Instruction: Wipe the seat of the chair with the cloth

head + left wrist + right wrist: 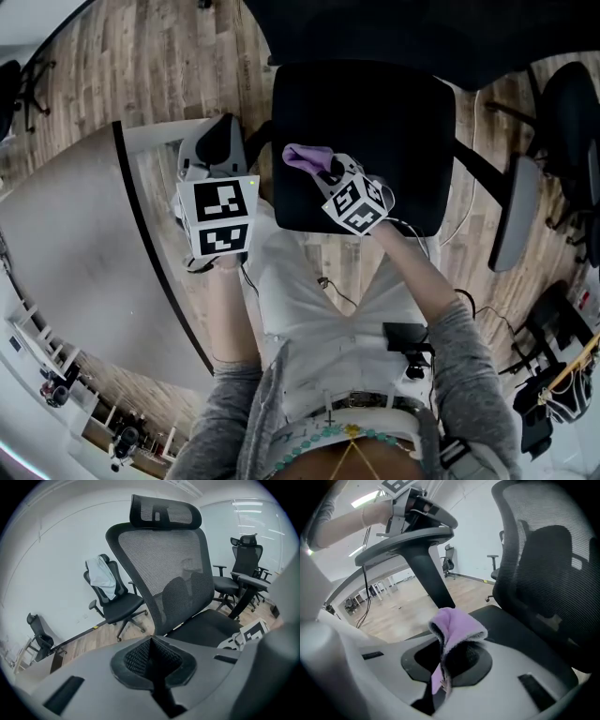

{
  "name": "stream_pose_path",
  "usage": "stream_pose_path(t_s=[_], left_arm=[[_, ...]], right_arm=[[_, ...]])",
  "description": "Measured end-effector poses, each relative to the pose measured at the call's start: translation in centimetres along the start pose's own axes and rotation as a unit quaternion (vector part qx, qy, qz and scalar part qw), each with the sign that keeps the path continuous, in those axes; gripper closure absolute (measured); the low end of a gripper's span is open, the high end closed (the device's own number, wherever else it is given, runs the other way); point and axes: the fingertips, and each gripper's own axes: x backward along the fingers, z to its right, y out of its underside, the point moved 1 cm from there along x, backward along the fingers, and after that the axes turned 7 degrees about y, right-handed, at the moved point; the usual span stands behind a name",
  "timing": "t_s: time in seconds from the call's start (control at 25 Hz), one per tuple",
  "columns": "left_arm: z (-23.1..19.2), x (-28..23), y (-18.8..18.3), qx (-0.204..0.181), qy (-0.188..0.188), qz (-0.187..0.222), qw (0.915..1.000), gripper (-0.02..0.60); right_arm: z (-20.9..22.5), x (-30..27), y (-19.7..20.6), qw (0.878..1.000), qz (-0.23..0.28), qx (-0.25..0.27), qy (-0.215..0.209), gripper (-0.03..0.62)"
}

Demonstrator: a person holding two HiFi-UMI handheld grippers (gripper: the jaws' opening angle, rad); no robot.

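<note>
Cloth (457,625), fuzzy lilac; seat (375,122), squarish black.

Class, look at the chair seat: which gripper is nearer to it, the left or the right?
Right. The right gripper holds the purple cloth directly over the seat. The left gripper, shut and empty, is off to the side, beyond the seat's edge.

Lilac cloth (307,157) held over the black chair seat (394,122).
The cloth is small and folded into a soft hump, pinched between the jaws of the right gripper (443,660). In the head view it sits toward the 9 o'clock edge of the seat, which is square with rounded corners.
</note>
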Motion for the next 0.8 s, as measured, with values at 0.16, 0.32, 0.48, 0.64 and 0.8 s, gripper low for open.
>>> stream_pose_path(t_s=[0.16, 0.32, 0.48, 0.64, 0.8], left_arm=[[0.0, 0.1, 0.0, 0.001, 0.001, 0.001, 1.0000, 0.571], [0.0, 0.2, 0.0, 0.001, 0.002, 0.001, 1.0000, 0.571], [-0.1, 0.1, 0.1, 0.002, 0.003, 0.002, 1.0000, 0.571], [-0.2, 0.1, 0.1, 0.002, 0.004, 0.003, 1.0000, 0.571], [-0.3, 0.1, 0.1, 0.000, 0.003, 0.002, 1.0000, 0.571]], right_arm=[[-1.8, -2.2, -0.1, 1.000, -0.016, 0.015, -0.022, 0.546], [-3.4, -4.0, 0.4, 0.998, -0.038, 0.036, -0.036, 0.546], [-4.6, -6.3, 2.1, 0.994, -0.075, 0.070, -0.036, 0.546], [-4.7, -7.7, 3.2, 0.991, -0.094, 0.094, -0.018, 0.546], [-4.8, -7.9, 3.2, 0.990, -0.097, 0.101, -0.006, 0.546]])
